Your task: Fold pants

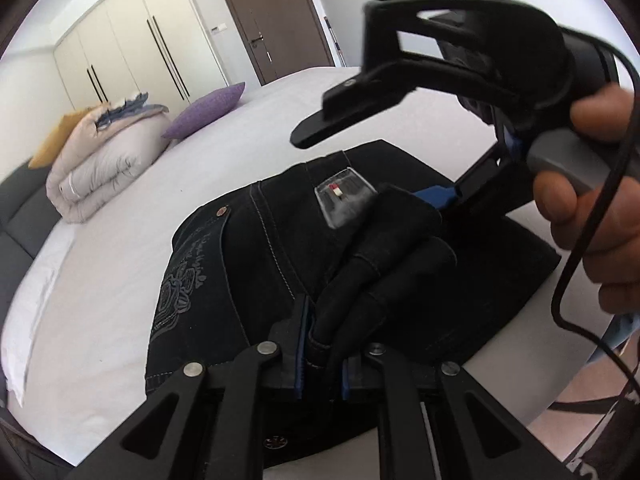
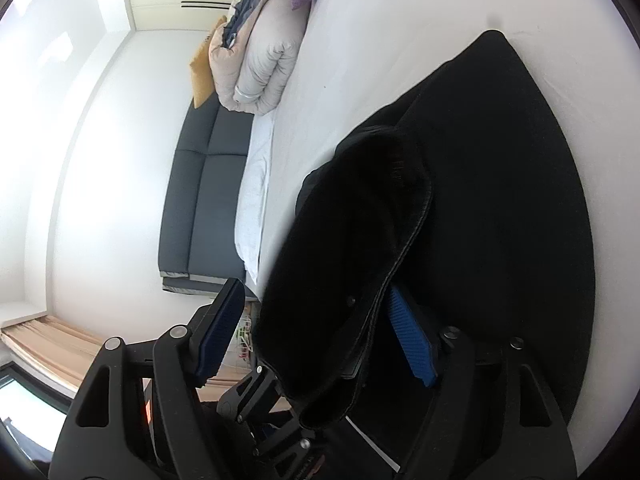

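Note:
Black jeans [image 1: 248, 280] lie partly folded on a white bed [image 1: 120, 280], with a clear tag [image 1: 344, 196] near the waistband. My left gripper [image 1: 323, 356] is shut on a bunched fold of the jeans, lifted a little above the rest. My right gripper [image 1: 440, 196] shows in the left wrist view, held by a hand, its blue pad against the far end of that fold. In the right wrist view the jaws of the right gripper [image 2: 316, 344] stand wide apart, with the jeans [image 2: 500, 220] draped between the pads; one blue pad [image 2: 412, 344] touches the cloth.
A rolled beige duvet [image 1: 104, 168], a purple pillow [image 1: 208, 112] and an orange cushion [image 1: 52, 140] lie at the bed's head. A grey headboard [image 2: 204, 184], wardrobes [image 1: 120, 48] and a brown door [image 1: 272, 16] stand beyond. A cable [image 1: 576, 264] hangs by the hand.

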The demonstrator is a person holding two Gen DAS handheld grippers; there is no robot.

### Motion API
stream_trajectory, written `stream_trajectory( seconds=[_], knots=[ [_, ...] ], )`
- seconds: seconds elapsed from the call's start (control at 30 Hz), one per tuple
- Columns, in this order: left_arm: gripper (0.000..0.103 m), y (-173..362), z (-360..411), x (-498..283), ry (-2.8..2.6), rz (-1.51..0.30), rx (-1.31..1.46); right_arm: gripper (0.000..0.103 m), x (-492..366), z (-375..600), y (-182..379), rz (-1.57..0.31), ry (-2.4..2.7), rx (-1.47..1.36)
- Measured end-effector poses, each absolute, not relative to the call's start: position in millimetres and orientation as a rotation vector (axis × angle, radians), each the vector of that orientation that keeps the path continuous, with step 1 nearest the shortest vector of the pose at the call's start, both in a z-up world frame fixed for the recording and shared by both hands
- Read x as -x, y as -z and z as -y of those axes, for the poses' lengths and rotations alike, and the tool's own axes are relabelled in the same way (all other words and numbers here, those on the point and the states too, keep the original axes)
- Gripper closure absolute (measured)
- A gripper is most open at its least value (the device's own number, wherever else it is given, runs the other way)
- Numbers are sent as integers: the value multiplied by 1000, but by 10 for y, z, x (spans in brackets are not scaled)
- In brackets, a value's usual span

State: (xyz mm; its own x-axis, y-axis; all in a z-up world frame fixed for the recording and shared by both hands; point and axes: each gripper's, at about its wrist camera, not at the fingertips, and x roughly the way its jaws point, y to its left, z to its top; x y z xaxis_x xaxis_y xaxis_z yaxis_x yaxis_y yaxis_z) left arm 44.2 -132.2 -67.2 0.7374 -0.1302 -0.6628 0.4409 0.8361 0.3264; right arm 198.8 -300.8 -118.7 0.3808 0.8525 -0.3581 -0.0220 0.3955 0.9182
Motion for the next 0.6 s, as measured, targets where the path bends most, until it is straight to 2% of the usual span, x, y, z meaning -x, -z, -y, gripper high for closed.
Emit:
stream_trajectory(
  seconds=[0.17, 0.27, 0.37, 0.4, 0.43, 0.5, 0.6],
  knots=[
    [90, 710, 1414, -341, 305, -619, -598, 29, -2048, 3103, 1235, -1046, -680, -983],
    [90, 746, 1426, -324, 304, -619, -606, 37, -2118, 3088, 1273, -1067, -653, -942],
    [90, 792, 1334, -272, 306, -622, -600, 63, -2040, 3080, 1358, -1095, -623, -892],
    [90, 798, 1335, -268, 308, -622, -598, 76, -1993, 3097, 1412, -1102, -611, -890],
    [90, 809, 1334, -257, 312, -625, -599, 84, -1994, 3132, 1458, -1107, -606, -901],
    [90, 815, 1340, -269, 315, -626, -603, 88, -1992, 3139, 1505, -1099, -612, -903],
    [90, 796, 1348, -259, 326, -627, -596, 89, -1994, 3108, 1446, -1083, -598, -843]
  ],
)
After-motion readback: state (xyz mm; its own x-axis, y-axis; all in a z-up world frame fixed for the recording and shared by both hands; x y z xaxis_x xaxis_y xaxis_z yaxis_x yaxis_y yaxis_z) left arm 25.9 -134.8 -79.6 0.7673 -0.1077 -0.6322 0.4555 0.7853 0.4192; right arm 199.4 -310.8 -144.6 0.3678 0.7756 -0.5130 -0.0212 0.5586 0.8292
